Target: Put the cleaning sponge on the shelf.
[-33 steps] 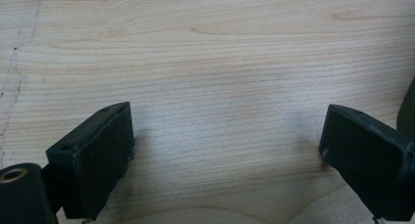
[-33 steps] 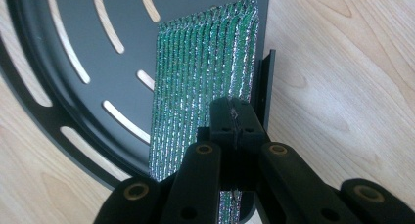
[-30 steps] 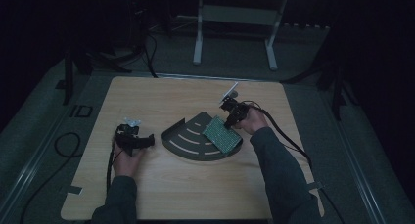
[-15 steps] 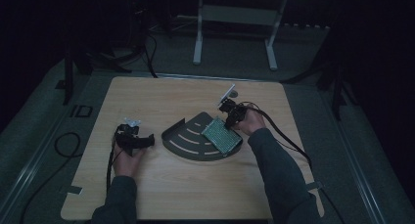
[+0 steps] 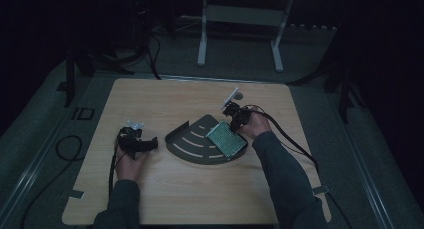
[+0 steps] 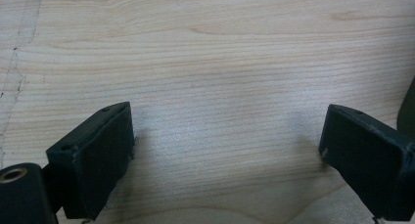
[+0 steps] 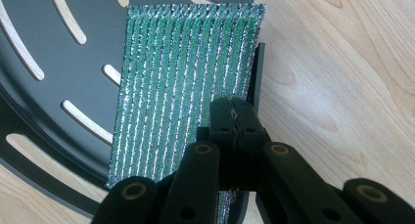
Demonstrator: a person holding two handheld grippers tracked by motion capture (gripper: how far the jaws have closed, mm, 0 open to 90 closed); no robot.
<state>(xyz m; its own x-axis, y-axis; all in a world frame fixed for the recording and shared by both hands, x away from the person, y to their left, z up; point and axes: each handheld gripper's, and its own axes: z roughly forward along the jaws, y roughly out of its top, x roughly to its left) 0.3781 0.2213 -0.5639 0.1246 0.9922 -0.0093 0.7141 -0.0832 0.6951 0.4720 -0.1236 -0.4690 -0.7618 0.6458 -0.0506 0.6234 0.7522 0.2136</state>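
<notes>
Dim room, with a person seated at a pale wooden table [image 5: 200,199], one claw in each hand. A dark grey fan-shaped slotted tray [image 5: 192,141] lies flat near the middle of the table. On its right part rests a green scouring pad with glittery silver stripes [image 5: 227,139], reaching the tray's right edge. The right claw [image 7: 234,117] sits at that edge of the pad, jaws pressed together on its near edge beside the tray's raised side wall; in the high view the right hand [image 5: 252,125] is behind the pad, a black cable trailing off toward the table's right side. The left claw [image 6: 227,150] rests on bare wood to the left of the tray, jaws spread wide apart with nothing between them. The left hand [image 5: 131,159] lies on the table just behind it.
</notes>
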